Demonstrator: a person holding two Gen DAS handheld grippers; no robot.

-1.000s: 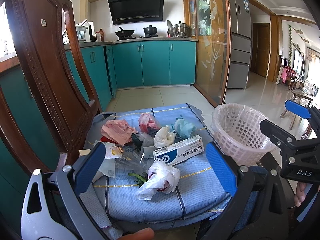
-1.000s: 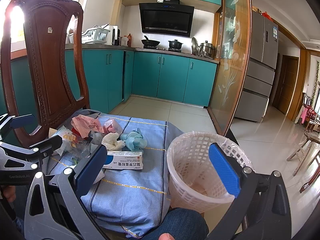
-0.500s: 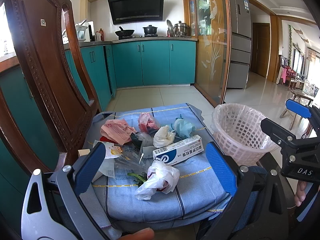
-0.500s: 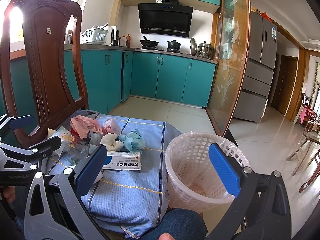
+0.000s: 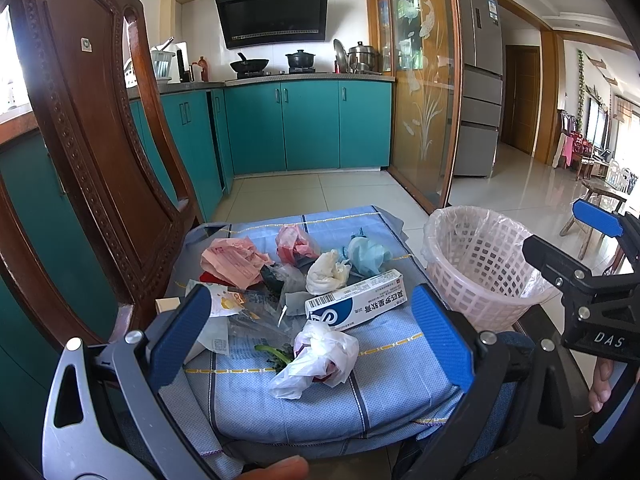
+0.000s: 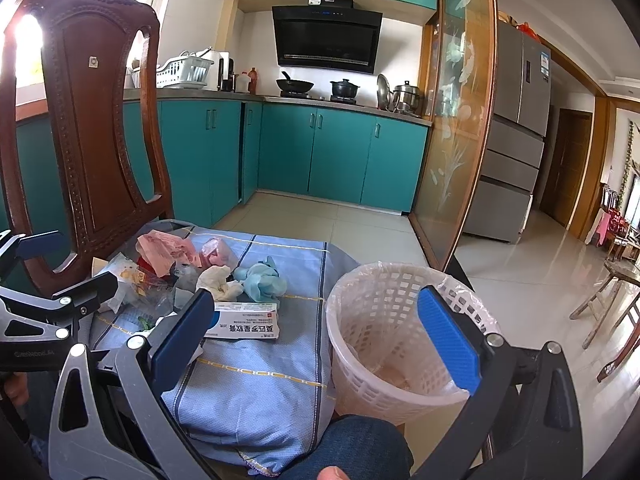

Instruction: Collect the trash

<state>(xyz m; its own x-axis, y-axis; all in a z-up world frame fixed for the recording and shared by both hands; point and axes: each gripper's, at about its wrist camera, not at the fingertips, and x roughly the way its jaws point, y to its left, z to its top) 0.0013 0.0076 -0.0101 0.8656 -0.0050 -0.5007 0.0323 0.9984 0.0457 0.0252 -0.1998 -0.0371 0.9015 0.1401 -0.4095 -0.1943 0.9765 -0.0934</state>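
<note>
Kitchen floor, teal cabinets behind. Left wrist view: left gripper [image 5: 310, 334] released, empty, over trash pile [image 5: 304, 280] on blue cloth [image 5: 396, 364]. Right wrist view: right gripper [image 6: 320, 340] released, empty; basket [image 6: 384, 344] right of cloth, near.

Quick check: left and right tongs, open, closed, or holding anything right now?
Left tongs: open, empty, above the trash on the blue cloth.
Right tongs: open, empty, beside the white basket.
</note>
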